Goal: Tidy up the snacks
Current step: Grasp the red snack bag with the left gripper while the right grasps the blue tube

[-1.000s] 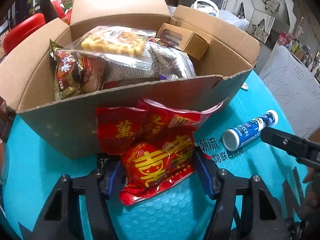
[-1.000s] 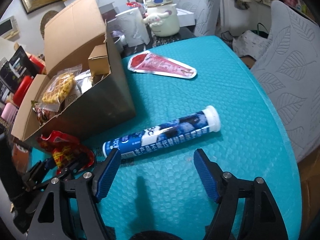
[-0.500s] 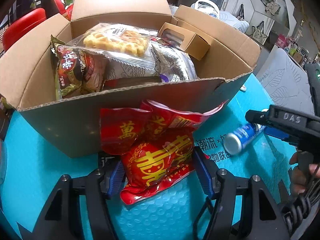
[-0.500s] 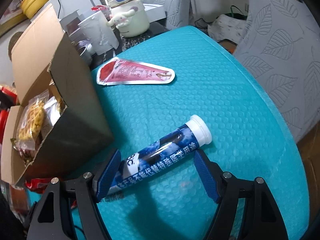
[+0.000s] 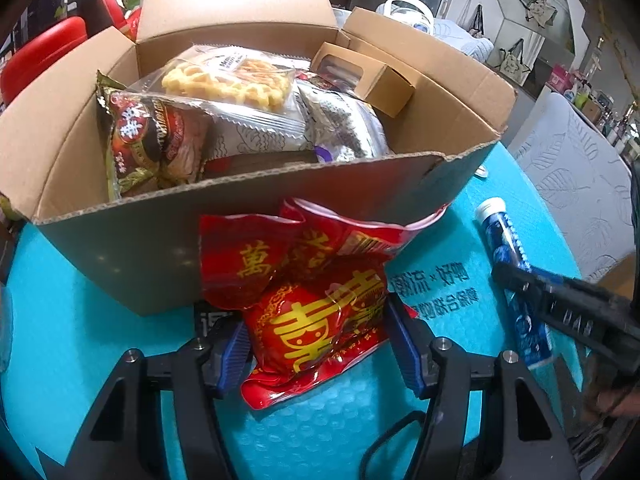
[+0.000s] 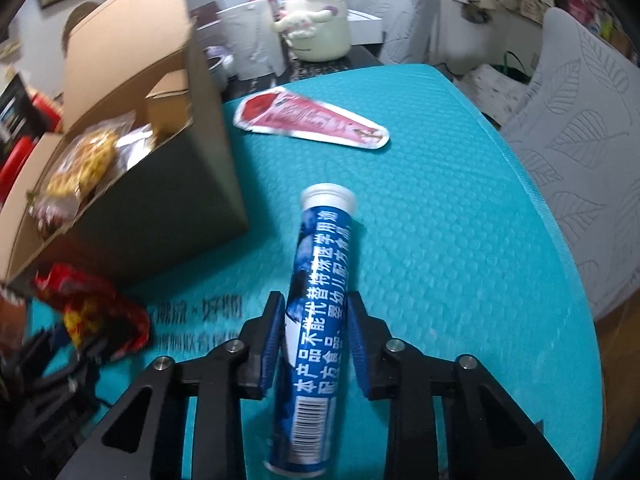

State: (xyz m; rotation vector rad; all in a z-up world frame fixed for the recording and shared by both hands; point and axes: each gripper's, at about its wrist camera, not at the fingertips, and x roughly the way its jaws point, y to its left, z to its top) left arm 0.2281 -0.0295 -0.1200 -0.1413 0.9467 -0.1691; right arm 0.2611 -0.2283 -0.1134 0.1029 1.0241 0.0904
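A red snack bag with gold characters lies on the teal mat against the front wall of the open cardboard box. My left gripper has its jaws closing on the bag, pads pressing its sides. The box holds several snack packs and a small brown carton. My right gripper is closing on a blue tube with a white cap, and its pads touch the tube's sides. The tube points away along the fingers. In the left wrist view the blue tube lies at the right under a black finger.
A flat red-and-white packet lies on the teal mat beyond the tube. A cream kettle and a white cup stand behind the table. A grey leaf-patterned chair is at the right, past the mat's edge.
The right gripper came down over the blue tube and closed on it. The tube turned from lying across the fingers to pointing along them. The left gripper kept its hold on the red bag.
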